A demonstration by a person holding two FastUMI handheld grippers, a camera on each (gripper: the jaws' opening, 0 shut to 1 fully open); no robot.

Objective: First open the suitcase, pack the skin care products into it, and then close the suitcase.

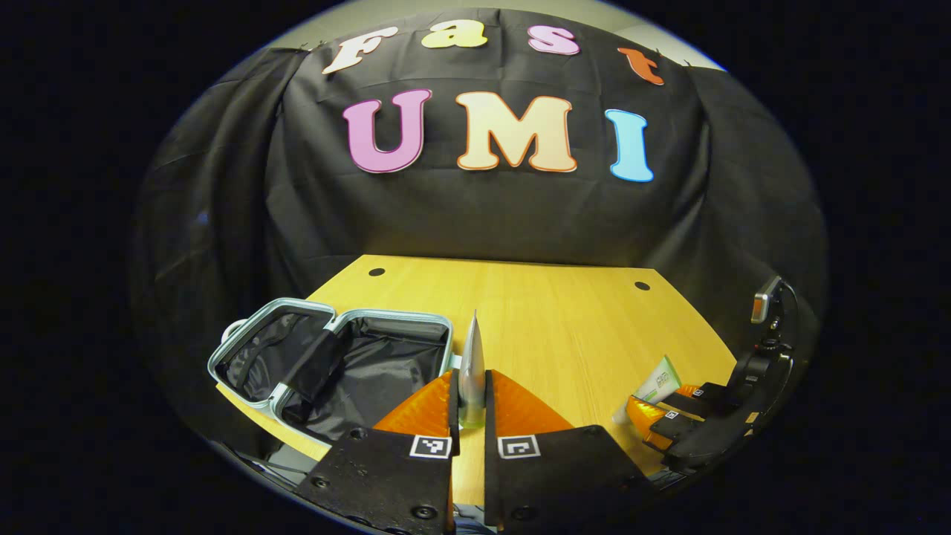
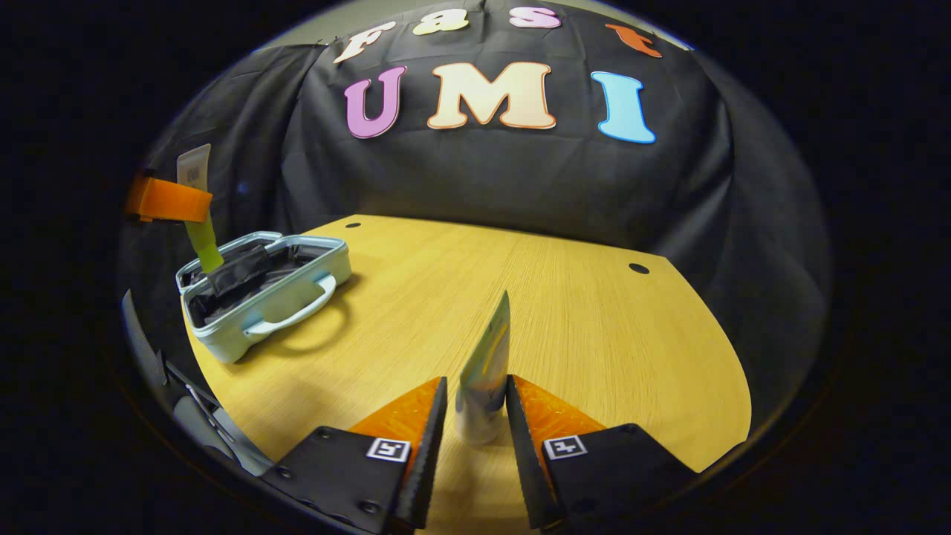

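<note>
- left gripper view, lower left of frame: suitcase (image 1: 334, 357) lies open on the desk (image 1: 550, 312), both halves flat, dark lining showing, pale rim, handle at its far left edge.
- left gripper view, bottom centre: left gripper (image 1: 469, 405) jaws closed on a silver tube (image 1: 471, 368), tube upright and edge-on, pinched between both fingers (image 1: 423, 409), just right of the suitcase rim.
- left gripper view, lower right of frame: right gripper (image 1: 661, 409) farther off, low over the desk edge, a white and green tube (image 1: 654, 386) in its jaws, tilted up to the right.
- right gripper view, upper left of frame: left gripper (image 2: 167, 200) seen from the side, raised above the suitcase (image 2: 267, 286), tube (image 2: 197, 215) hanging down with its green cap end over the open suitcase; can't tell if the cap touches the lining.
- right gripper view, left of centre: suitcase sits open near the desk's left edge, handle facing the camera.
- right gripper view, bottom centre: right gripper (image 2: 477, 416) jaws gripping the white and green tube (image 2: 487, 371), tube upright, lower end right at the desk (image 2: 594, 334) surface, well apart from the suitcase.
</note>
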